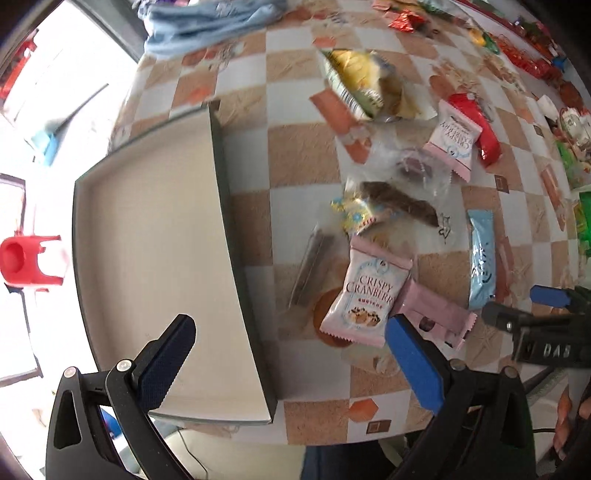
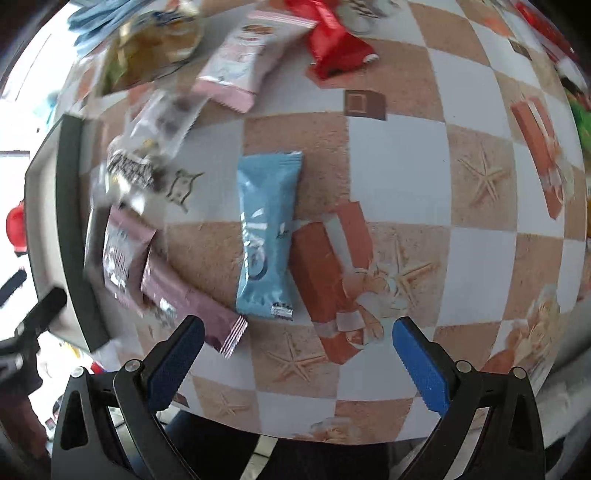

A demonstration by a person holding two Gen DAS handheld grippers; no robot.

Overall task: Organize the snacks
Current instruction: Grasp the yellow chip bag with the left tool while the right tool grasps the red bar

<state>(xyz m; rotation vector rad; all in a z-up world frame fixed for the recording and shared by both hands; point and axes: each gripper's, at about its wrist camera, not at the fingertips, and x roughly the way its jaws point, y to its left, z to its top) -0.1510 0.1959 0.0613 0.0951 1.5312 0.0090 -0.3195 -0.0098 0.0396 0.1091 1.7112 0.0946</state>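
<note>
A shallow grey tray [image 1: 155, 236] sits empty at the table's left edge; its dark wall shows in the right wrist view [image 2: 70, 221]. Several snack packets lie scattered right of it: a pink Crispy Cranberry packet [image 1: 365, 291], a pink bar [image 1: 436, 314] [image 2: 192, 299], a light blue bar [image 1: 482, 254] [image 2: 266, 236], a red packet [image 1: 476, 125] [image 2: 336, 44] and a yellow-green bag [image 1: 358, 81]. My left gripper [image 1: 291, 354] is open and empty, hovering over the tray's right wall. My right gripper [image 2: 299, 354] is open and empty, just short of the blue bar; it also shows in the left wrist view [image 1: 546, 325].
The table has a checkered tablecloth [image 2: 399, 173] with starfish prints. A blue cloth [image 1: 207, 22] lies at the far edge. More wrapped items [image 1: 524, 51] line the far right. A red plastic stool [image 1: 26, 266] stands on the floor left of the table.
</note>
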